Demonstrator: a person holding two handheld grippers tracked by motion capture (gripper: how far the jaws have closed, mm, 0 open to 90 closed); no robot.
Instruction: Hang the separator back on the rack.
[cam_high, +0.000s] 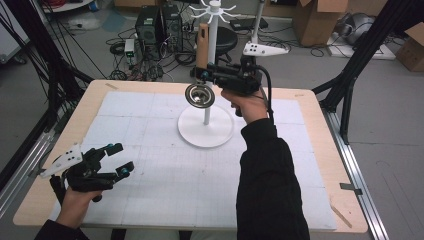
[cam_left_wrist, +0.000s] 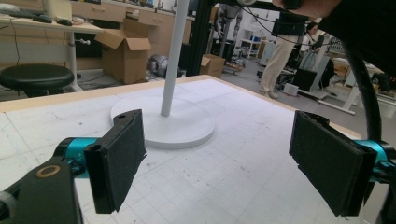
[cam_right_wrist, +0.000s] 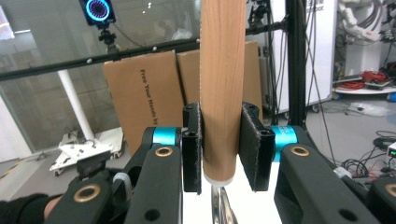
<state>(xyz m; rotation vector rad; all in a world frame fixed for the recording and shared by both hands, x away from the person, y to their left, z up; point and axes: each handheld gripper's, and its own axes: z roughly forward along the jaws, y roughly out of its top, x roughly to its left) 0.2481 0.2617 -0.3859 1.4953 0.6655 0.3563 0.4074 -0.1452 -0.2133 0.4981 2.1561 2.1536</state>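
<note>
Right now the right gripper (cam_high: 202, 75) has its jaws clenched on the ladle's (cam_high: 201, 80) wooden handle, long axis upright and bowl hanging just beside the rack (cam_high: 211, 65) pole, while the left gripper (cam_high: 117, 159) rests released on the tabletop (cam_high: 310, 165), well apart.

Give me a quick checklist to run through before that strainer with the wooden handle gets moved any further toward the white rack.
1. Grip: the right gripper has its fingers pressed on both sides of the wooden handle: ok.
2. Handle upright: it stands straight between the fingers: ok.
3. Strainer bowl clear of the rack pole: they overlap in the high view; cannot tell.
4. Hook chosen: the hooks sit at the rack's top, free: ok.
5. Left gripper out of the way: open, low at the near left of the table: ok.
</note>
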